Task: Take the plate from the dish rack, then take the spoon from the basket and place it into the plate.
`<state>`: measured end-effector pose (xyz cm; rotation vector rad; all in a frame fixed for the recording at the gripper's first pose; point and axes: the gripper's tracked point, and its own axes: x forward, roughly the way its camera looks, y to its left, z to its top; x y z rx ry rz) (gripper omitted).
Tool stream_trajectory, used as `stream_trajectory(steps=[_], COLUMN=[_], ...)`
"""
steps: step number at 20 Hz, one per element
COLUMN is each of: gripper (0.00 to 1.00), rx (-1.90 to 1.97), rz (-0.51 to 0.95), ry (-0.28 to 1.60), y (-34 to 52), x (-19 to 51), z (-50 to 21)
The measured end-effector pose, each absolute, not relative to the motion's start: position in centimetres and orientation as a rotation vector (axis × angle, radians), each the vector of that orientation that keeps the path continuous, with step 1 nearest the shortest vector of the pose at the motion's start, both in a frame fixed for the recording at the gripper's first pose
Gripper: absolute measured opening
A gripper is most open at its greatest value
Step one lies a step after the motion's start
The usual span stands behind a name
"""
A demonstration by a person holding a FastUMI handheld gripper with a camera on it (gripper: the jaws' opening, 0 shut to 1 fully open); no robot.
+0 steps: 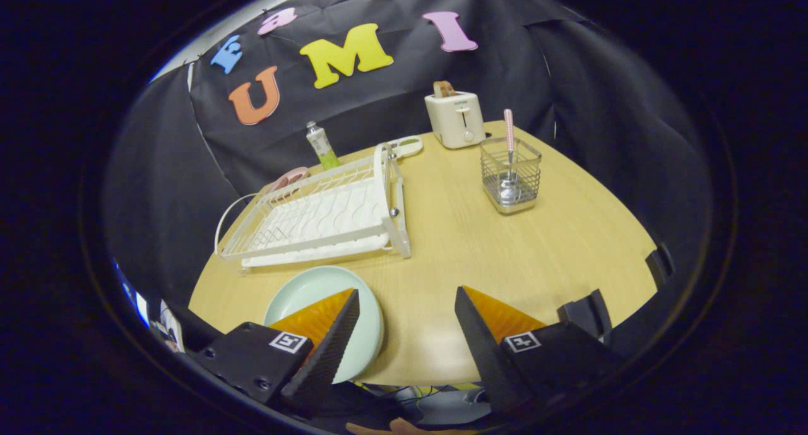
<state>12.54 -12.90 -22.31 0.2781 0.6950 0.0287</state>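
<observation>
Right, the claw (407, 309) sits spread wide above the near edge of the worktop (480, 245), its 2 fingers well apart and nothing pressed between them. The plate (315, 286), pale green and round, lies flat on the worktop at the near edge, directly under the left finger, which covers a good part of it. So the plate is off to the left of the gap, not between the fingers. Bare wood shows in the gap itself.

Just beyond the plate stands the dish rack (328, 214), white wire with a white drip tray, its near rail close to the plate's far rim but apart from it. No dish stands in its slots.

Now the spoon (509, 146): it stands upright in the basket (510, 173), a square wire holder ahead of the right finger and well beyond its tip. The pink handle pokes up above the rim and the metal bowl rests at the bottom. Basket and rack sit apart, open worktop between them.

Further back, a cream toaster (456, 118) stands at the far edge with a slice in its slot. Left of it lies a pair of white-handled scissors (404, 146), and a small bottle (322, 146) with a green base stands behind the rack. Something pink (287, 179) peeks out at the rack's far corner; I cannot tell what it is.
</observation>
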Motion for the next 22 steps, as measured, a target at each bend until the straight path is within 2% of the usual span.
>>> stream_trajectory(steps=[7, 14, 22], gripper=[0.99, 1.00, 1.00], rx=[0.279, 0.201, 0.141], rz=[-0.065, -0.086, -0.114], ry=[0.569, 0.461, 0.461], y=[-20.2, -26.0, -30.3], x=[15.0, 20.8, 29.1], z=[-19.0, -15.9, -15.3])
